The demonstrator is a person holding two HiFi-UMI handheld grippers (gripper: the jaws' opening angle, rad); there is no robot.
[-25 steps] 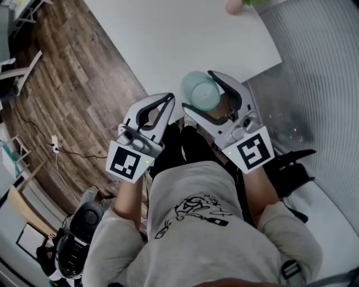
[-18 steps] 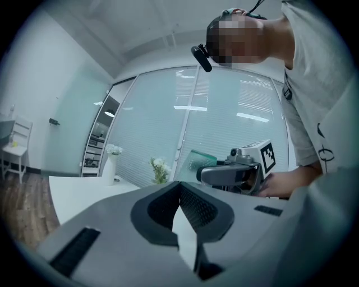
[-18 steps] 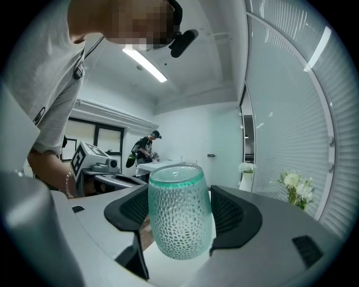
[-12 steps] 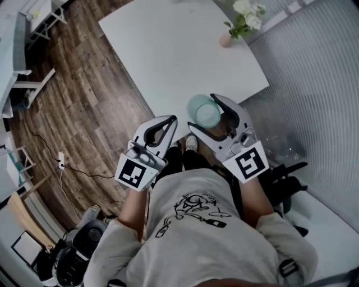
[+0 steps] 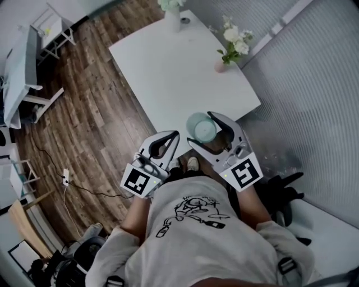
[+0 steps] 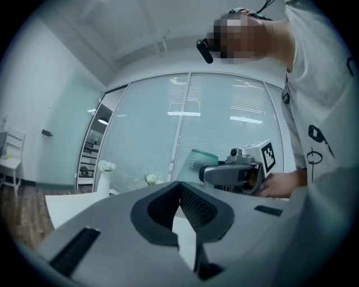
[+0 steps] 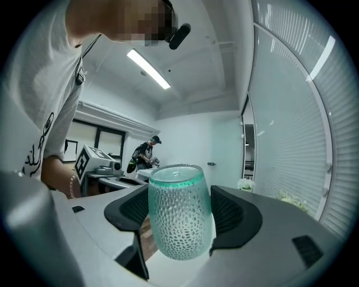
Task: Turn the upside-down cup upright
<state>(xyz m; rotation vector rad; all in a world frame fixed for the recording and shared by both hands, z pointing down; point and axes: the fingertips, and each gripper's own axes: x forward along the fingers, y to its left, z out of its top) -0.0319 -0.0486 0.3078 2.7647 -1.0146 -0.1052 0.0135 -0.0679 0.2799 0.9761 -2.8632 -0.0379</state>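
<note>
A teal dimpled glass cup (image 5: 201, 128) is held off the white table (image 5: 168, 73), over its near edge, with my right gripper (image 5: 203, 129) shut on its sides. Seen from the right gripper view, the cup (image 7: 179, 216) stands vertical between the pads, a thick teal band at its upper end; I cannot tell which end is the mouth. My left gripper (image 5: 174, 136) hangs beside it to the left, shut with nothing in it. The left gripper view has its jaws (image 6: 180, 189) closed together, and beyond them are the cup (image 6: 197, 160) and the right gripper (image 6: 233, 171).
A pink vase of white flowers (image 5: 227, 53) and a white vase (image 5: 171, 17) stand at the table's far end. Wooden floor (image 5: 84, 112) lies to the left, and a ribbed grey wall (image 5: 314, 101) to the right. The person's torso fills the lower head view.
Both grippers have risen together, the cup still in the right one. The head view now takes in more of the table, including both vases.
</note>
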